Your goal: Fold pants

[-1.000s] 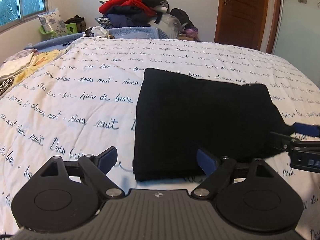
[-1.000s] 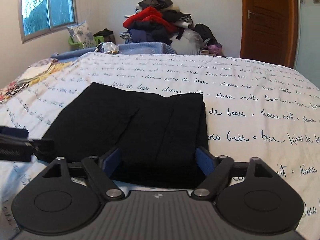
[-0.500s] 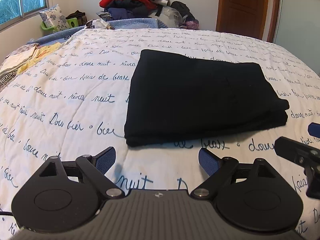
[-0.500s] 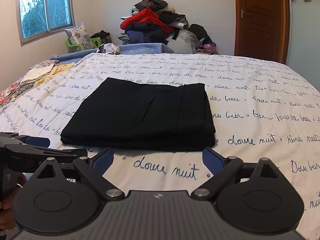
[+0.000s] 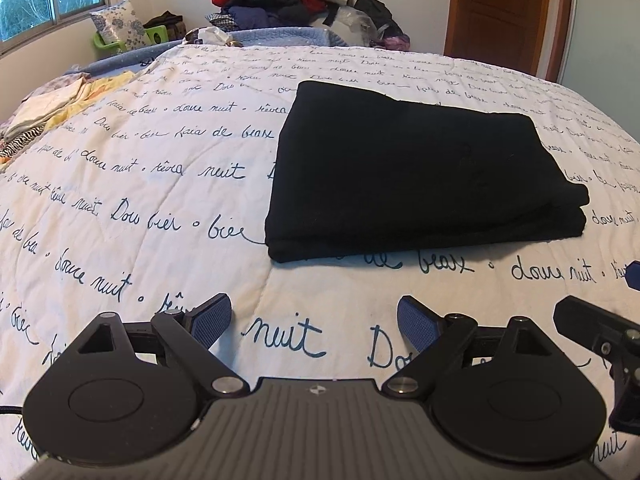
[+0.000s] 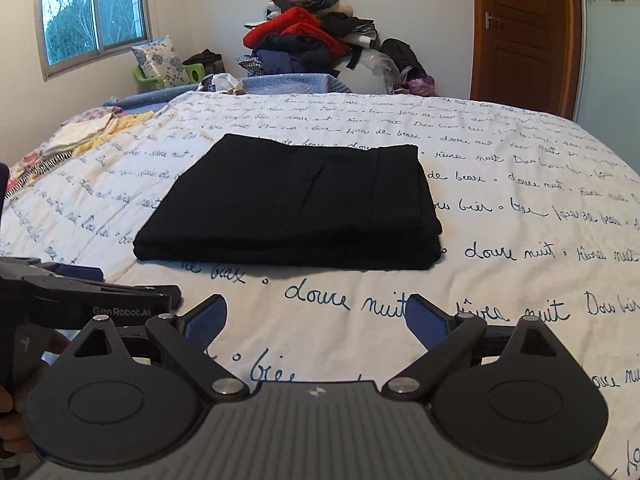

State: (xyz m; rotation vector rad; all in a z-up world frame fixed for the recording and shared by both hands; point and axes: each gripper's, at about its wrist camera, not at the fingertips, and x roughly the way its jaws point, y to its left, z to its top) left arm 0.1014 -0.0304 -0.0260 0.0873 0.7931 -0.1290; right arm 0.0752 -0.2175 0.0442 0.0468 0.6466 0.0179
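The black pants [image 5: 416, 176] lie folded into a flat rectangle on the white bedspread [image 5: 152, 184] printed with blue script. In the right wrist view the same folded pants [image 6: 296, 208] rest a short way beyond the fingers. My left gripper [image 5: 314, 318] hovers in front of the near edge of the pants, jaws wide apart and empty. My right gripper [image 6: 316, 318] is likewise open over bare bedspread [image 6: 500, 208], holding nothing. The other gripper shows at the right edge of the left wrist view and at the left edge of the right wrist view, beside a hand.
A heap of clothes [image 6: 308, 44] sits past the far end of the bed. Folded light fabrics [image 5: 60, 108] lie on the bed's left side. A wooden door [image 6: 520, 32] stands at the back right, a window [image 6: 92, 12] at the back left.
Both grippers have pulled back from the pants. A second ago their fingers straddled the near edge of the fabric; now they are clear of it and the folded pants lie free.
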